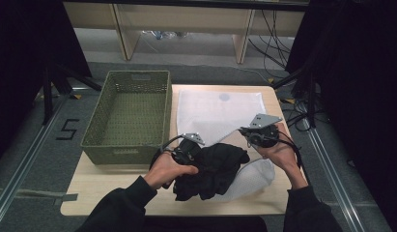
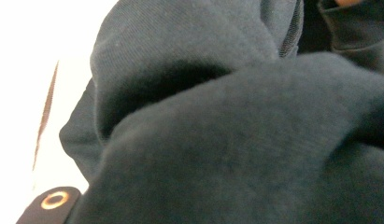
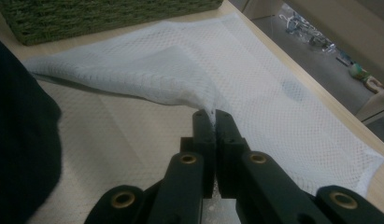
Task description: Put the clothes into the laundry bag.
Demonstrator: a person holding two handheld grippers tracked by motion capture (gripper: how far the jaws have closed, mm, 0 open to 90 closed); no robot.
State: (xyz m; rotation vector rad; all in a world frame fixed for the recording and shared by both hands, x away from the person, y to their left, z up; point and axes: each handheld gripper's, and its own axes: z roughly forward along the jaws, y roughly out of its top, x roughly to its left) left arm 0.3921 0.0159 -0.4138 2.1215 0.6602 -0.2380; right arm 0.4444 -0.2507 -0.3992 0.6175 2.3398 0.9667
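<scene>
**One mesh bag, one dark garment, one basket**

On the counter (image 1: 114, 193) lie one white mesh bag (image 1: 210, 111), one black garment (image 1: 213, 169) and one green woven basket (image 1: 131, 116). The right gripper (image 3: 212, 116) is closed tight on the bag's raised edge, at 3 o'clock from the garment. The bag's long axis runs 6 to 12 o'clock. The left gripper (image 1: 186, 152) sits at the garment's 9 o'clock, buried in cloth; I cannot tell how its jaws stand. The basket lies at 10 o'clock.

High view: overhead, facing forward and down on the desk (image 1: 114, 193). Left gripper view: pressed against dark cloth (image 2: 236, 154). Right gripper view: low, close over white mesh (image 3: 189, 65); both shared with high view.
</scene>
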